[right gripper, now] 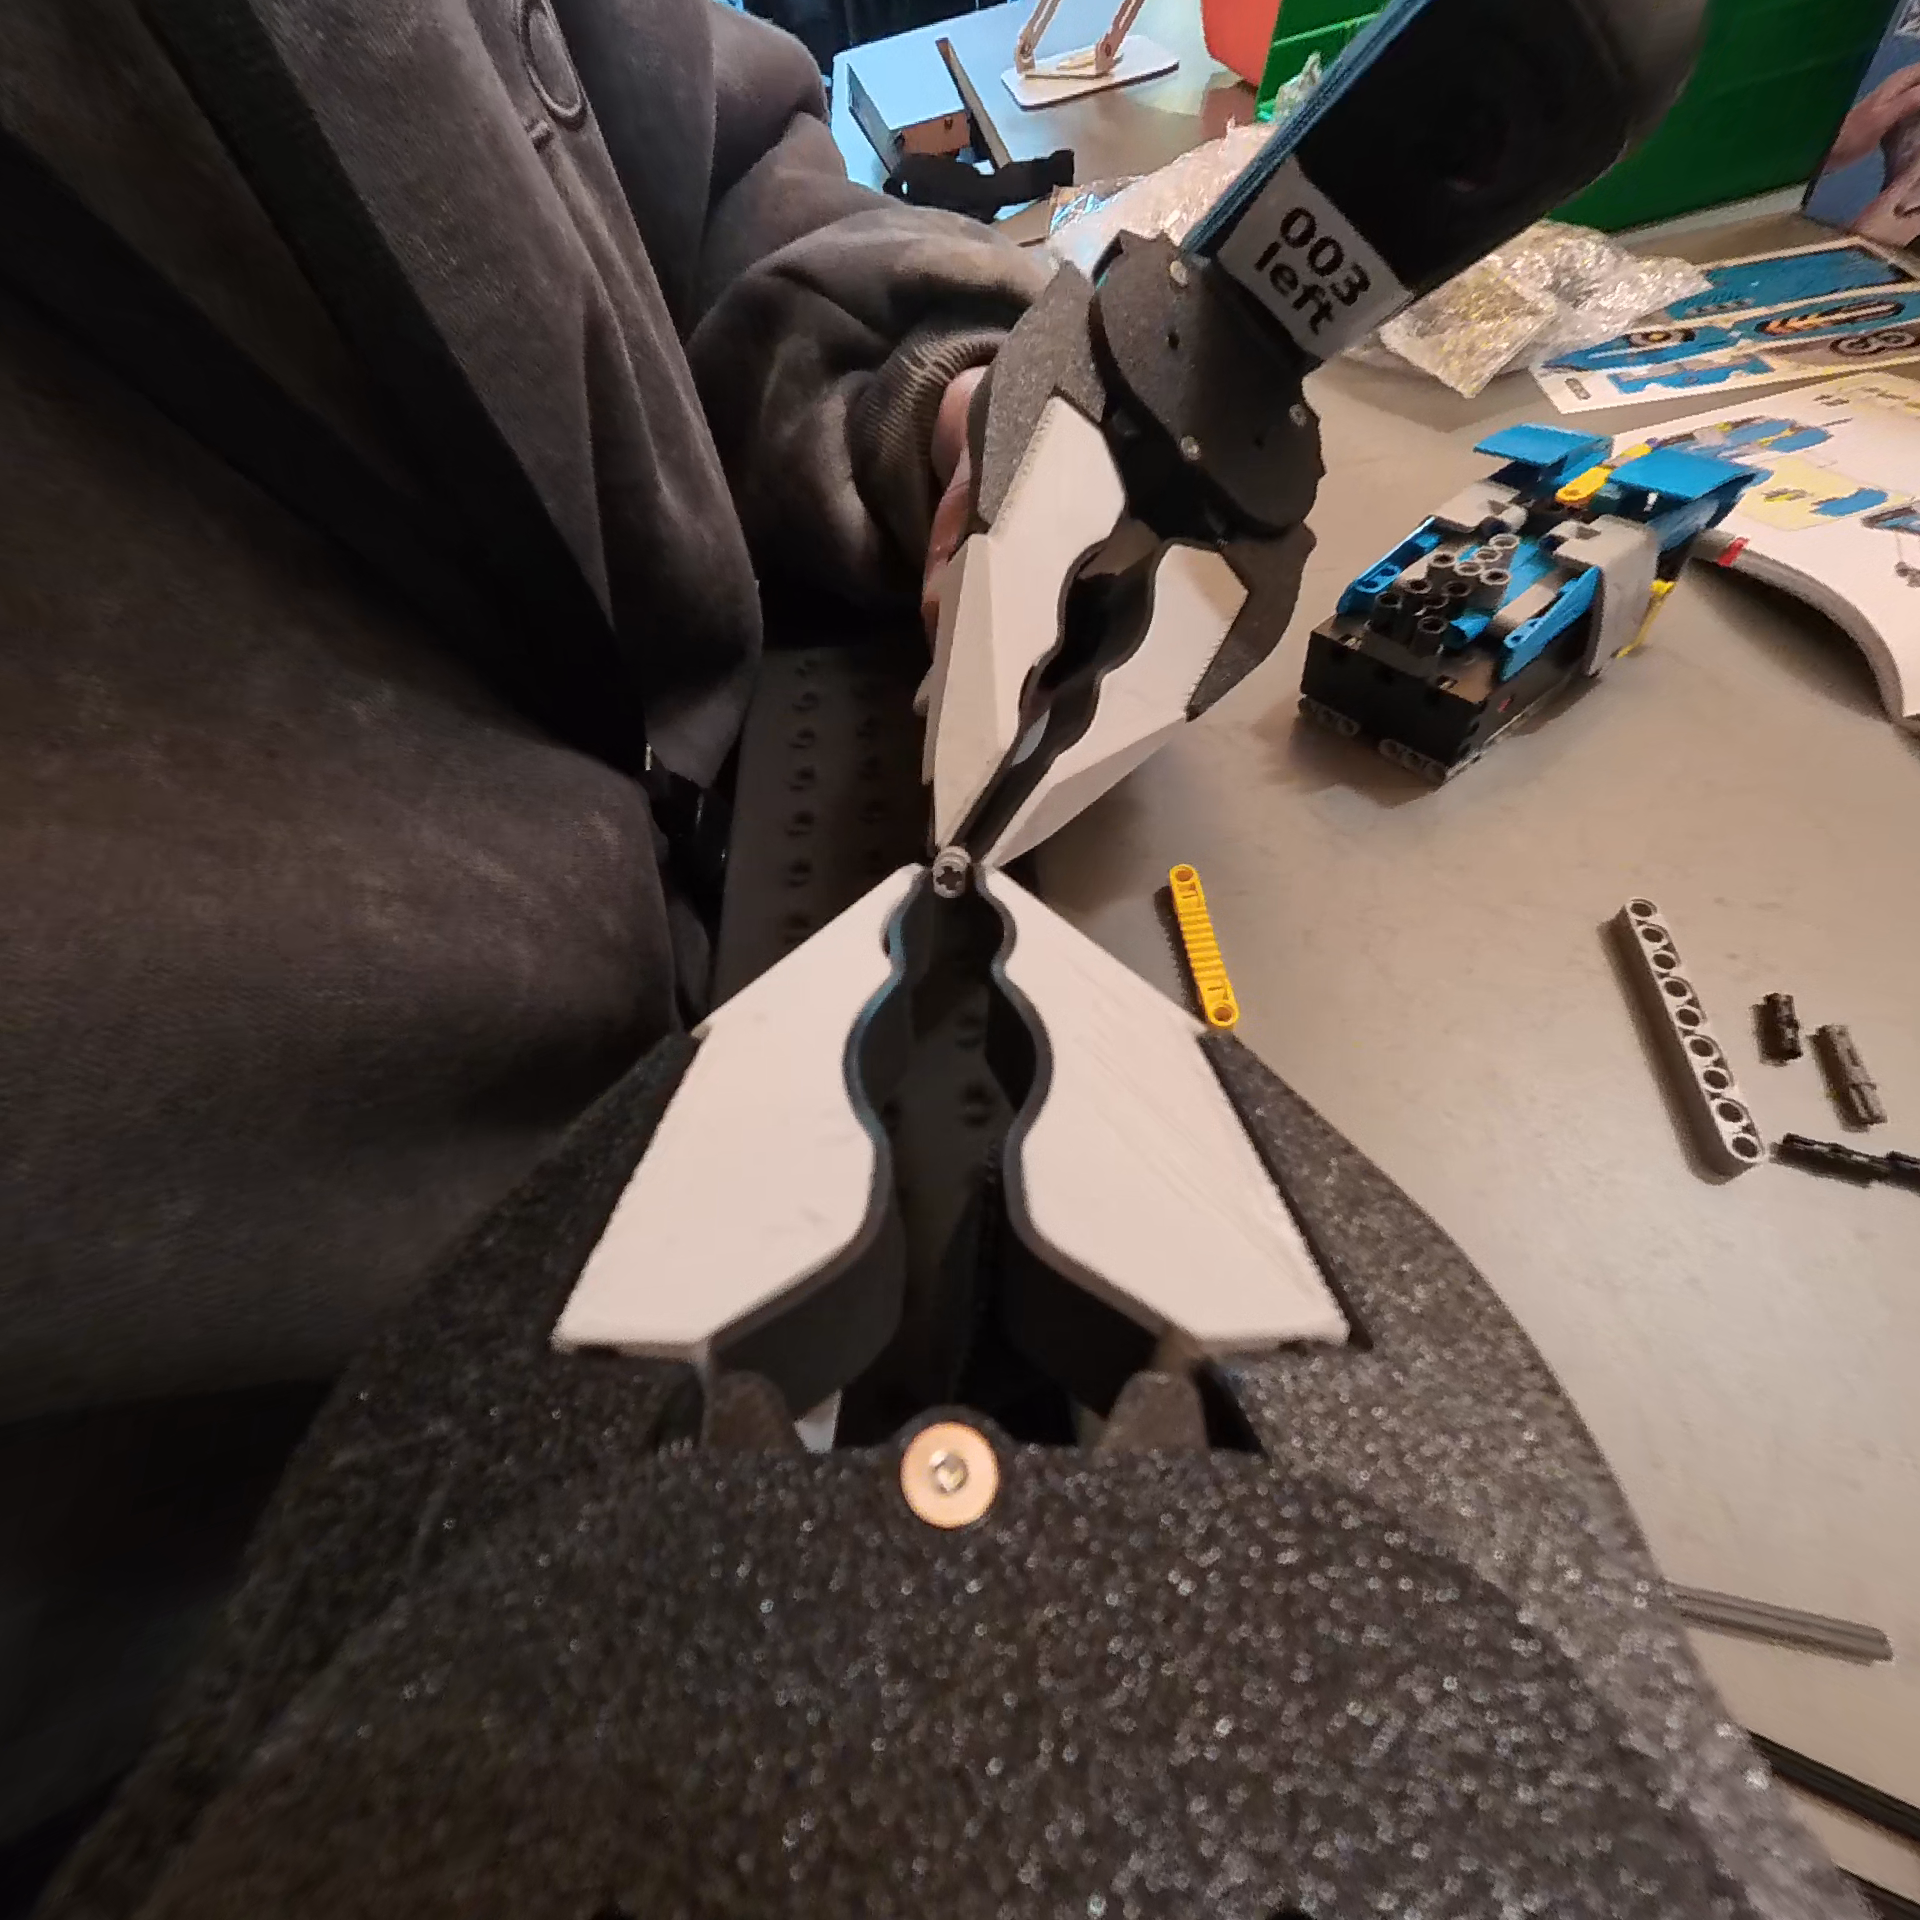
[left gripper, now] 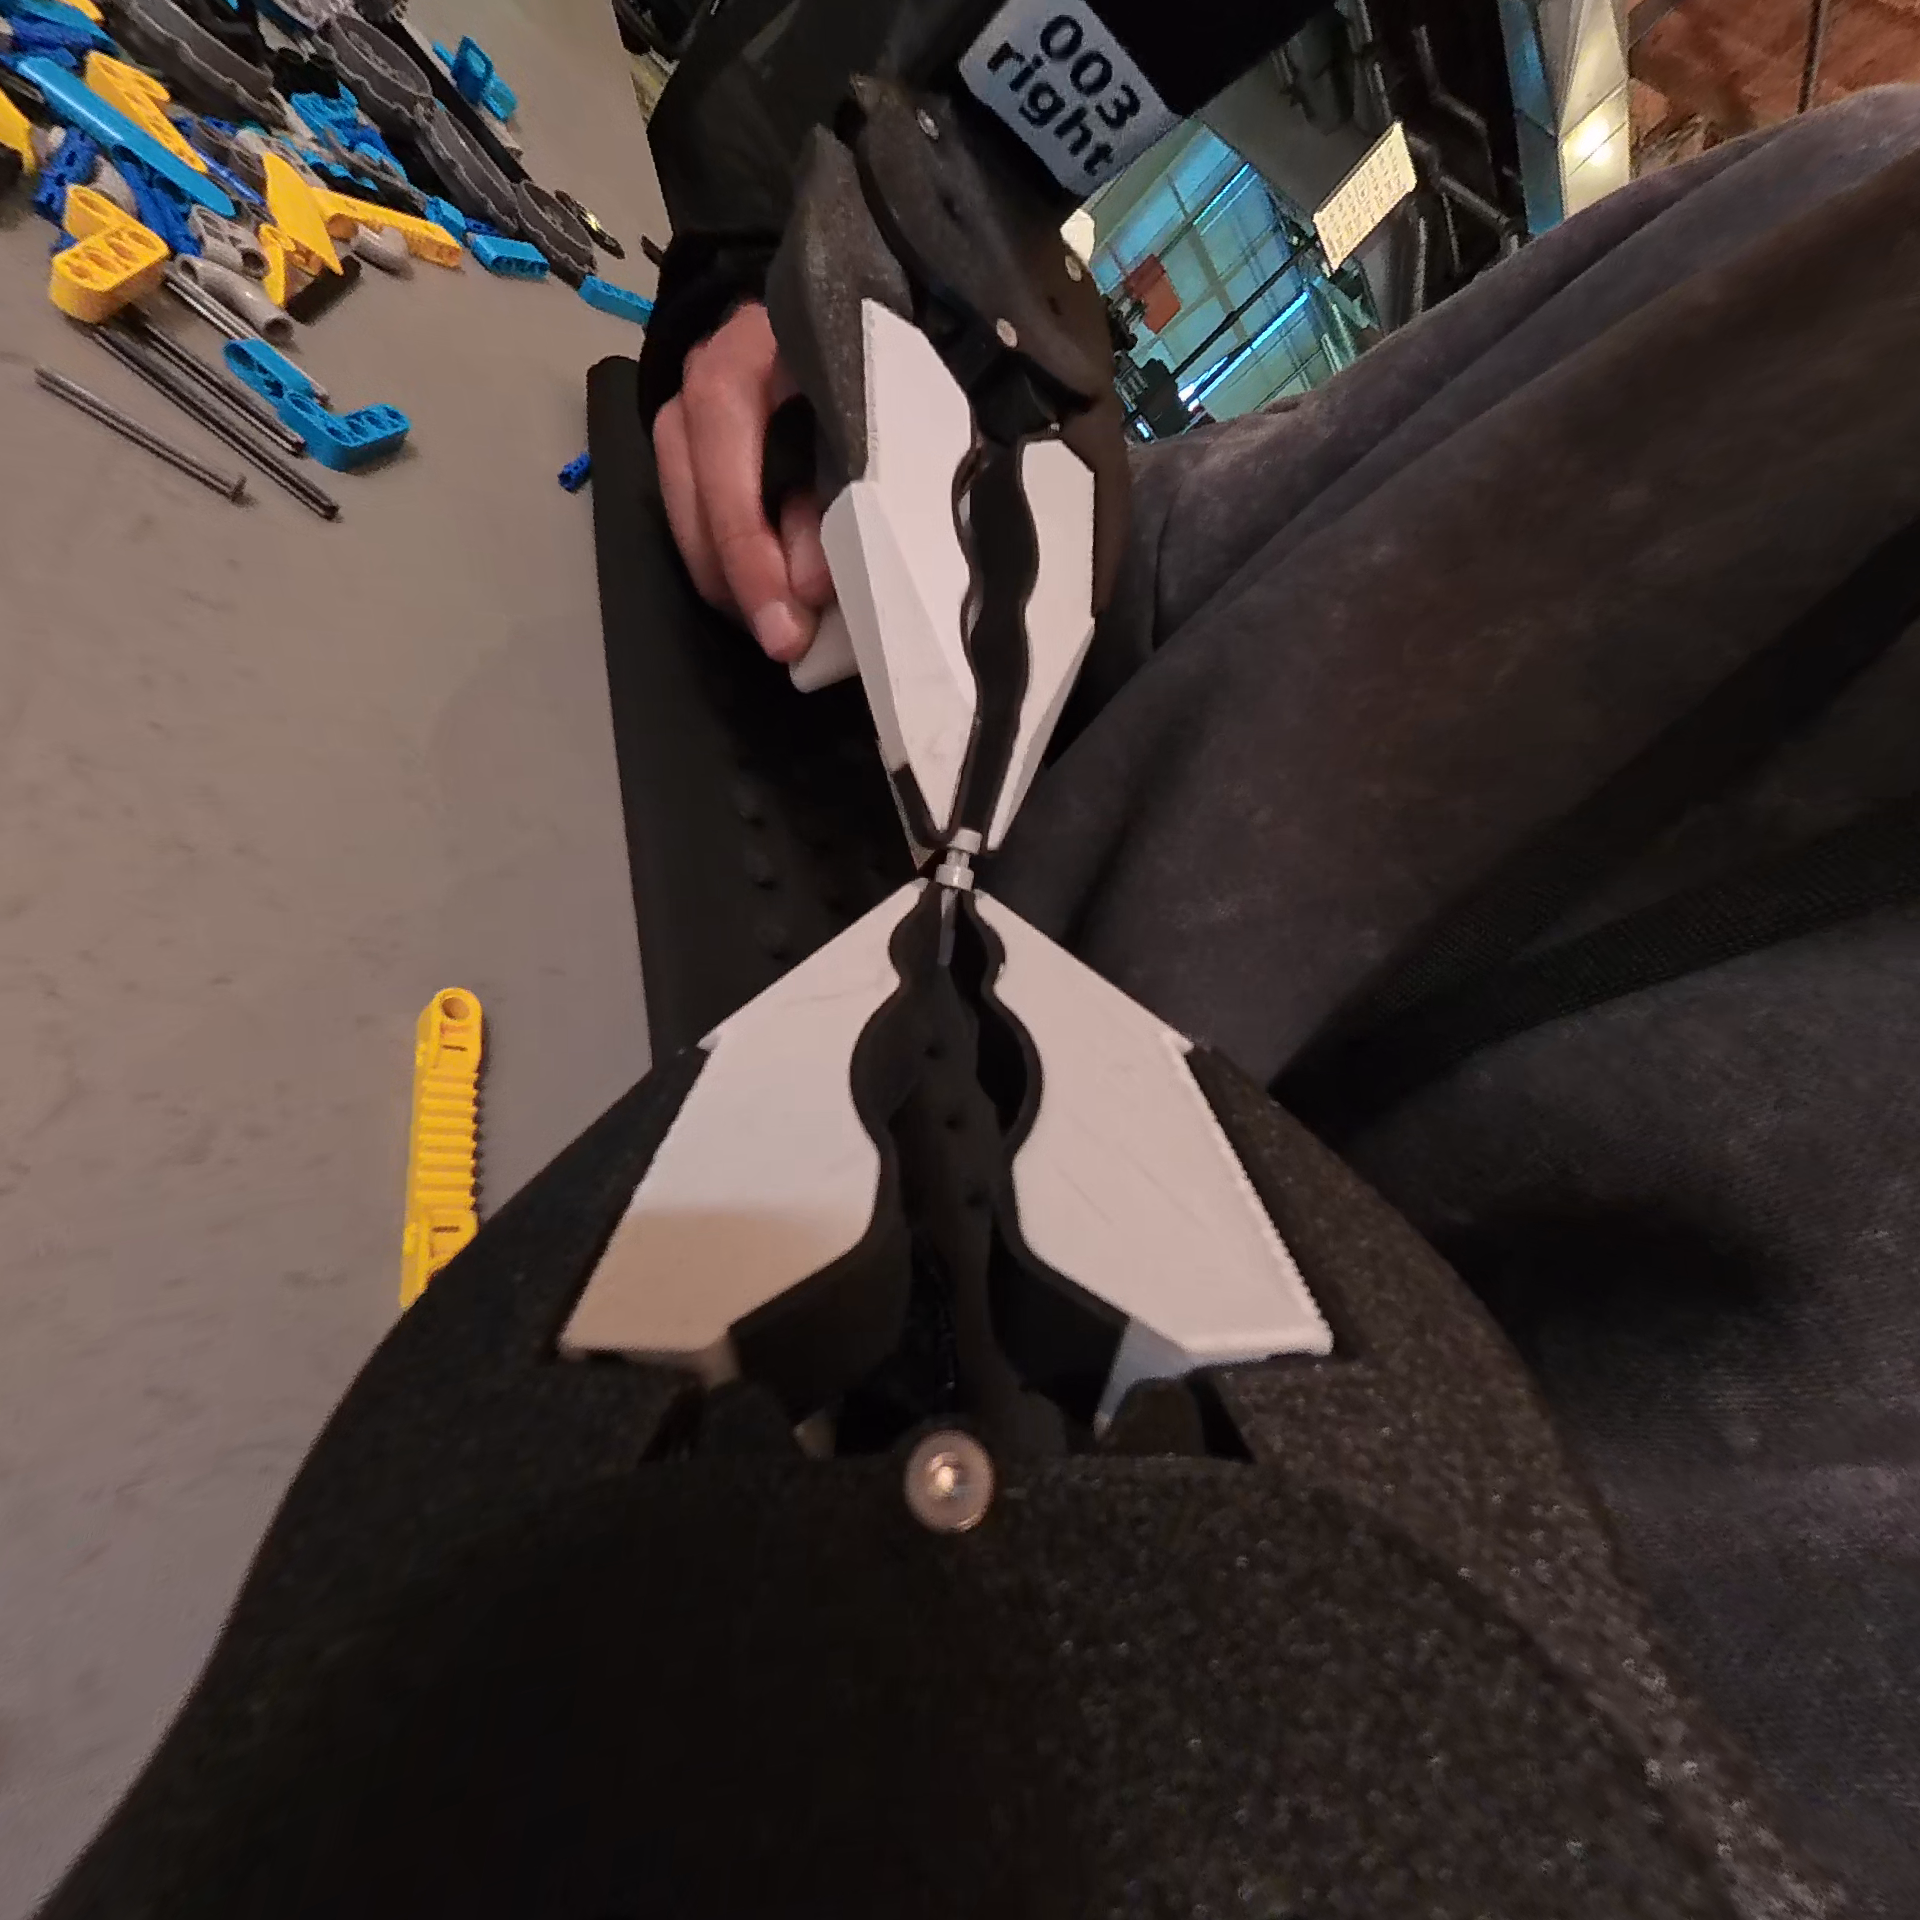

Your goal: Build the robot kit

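Grey small pin (left gripper: 956,871), with a dark axle end, pinched tip to tip between the left gripper (left gripper: 951,902) and the right gripper (right gripper: 951,883), both pressed together on it above the table edge. Yellow toothed rack (right gripper: 1203,961) lies at 3 o'clock in the right wrist view; grey holed beam (right gripper: 1685,1034) and blue-black brick vehicle (right gripper: 1507,608) farther right. Grey table (left gripper: 208,831).

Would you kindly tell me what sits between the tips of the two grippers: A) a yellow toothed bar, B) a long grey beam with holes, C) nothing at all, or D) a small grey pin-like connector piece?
D: the left gripper and right gripper meet tip to tip on a small grey pin-like connector piece, while the yellow toothed bar lies on the grey table.
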`<act>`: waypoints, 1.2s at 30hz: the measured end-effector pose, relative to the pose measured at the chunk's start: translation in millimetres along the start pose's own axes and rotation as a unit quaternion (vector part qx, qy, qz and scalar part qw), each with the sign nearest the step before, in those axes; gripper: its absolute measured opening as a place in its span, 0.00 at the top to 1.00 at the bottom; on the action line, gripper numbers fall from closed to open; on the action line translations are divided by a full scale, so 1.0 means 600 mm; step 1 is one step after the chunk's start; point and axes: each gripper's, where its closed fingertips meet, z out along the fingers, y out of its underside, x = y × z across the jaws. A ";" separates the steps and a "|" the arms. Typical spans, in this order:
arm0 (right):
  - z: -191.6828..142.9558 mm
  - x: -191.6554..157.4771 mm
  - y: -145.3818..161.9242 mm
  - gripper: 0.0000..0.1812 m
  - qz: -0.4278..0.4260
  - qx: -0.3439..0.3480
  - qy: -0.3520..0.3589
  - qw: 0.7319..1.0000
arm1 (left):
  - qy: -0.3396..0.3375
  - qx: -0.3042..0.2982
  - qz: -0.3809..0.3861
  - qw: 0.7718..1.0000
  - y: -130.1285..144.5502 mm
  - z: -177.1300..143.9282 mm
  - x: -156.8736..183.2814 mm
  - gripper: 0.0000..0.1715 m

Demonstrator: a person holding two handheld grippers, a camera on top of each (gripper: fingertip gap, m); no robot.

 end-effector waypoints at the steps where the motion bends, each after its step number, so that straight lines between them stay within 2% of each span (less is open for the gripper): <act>1: 0.001 0.000 0.002 0.96 0.002 -0.005 -0.002 1.000 | -0.002 -0.002 0.000 1.000 0.001 0.000 -0.001 1.00; 23: 0.005 0.003 0.004 0.96 -0.003 0.001 0.004 1.000 | 0.002 0.010 -0.013 1.000 -0.002 -0.005 -0.003 1.00; 29: -0.007 0.010 -0.018 0.96 -0.009 0.034 0.024 0.999 | -0.003 0.032 0.001 0.999 -0.016 -0.006 0.004 0.99; 32: -0.004 0.006 -0.015 0.96 0.010 0.027 0.010 1.000 | -0.014 0.020 0.010 1.000 -0.010 -0.005 0.006 0.99; 36: -0.009 -0.003 -0.040 0.96 0.032 0.079 -0.019 0.996 | 0.009 0.063 -0.015 0.998 -0.023 -0.009 0.029 1.00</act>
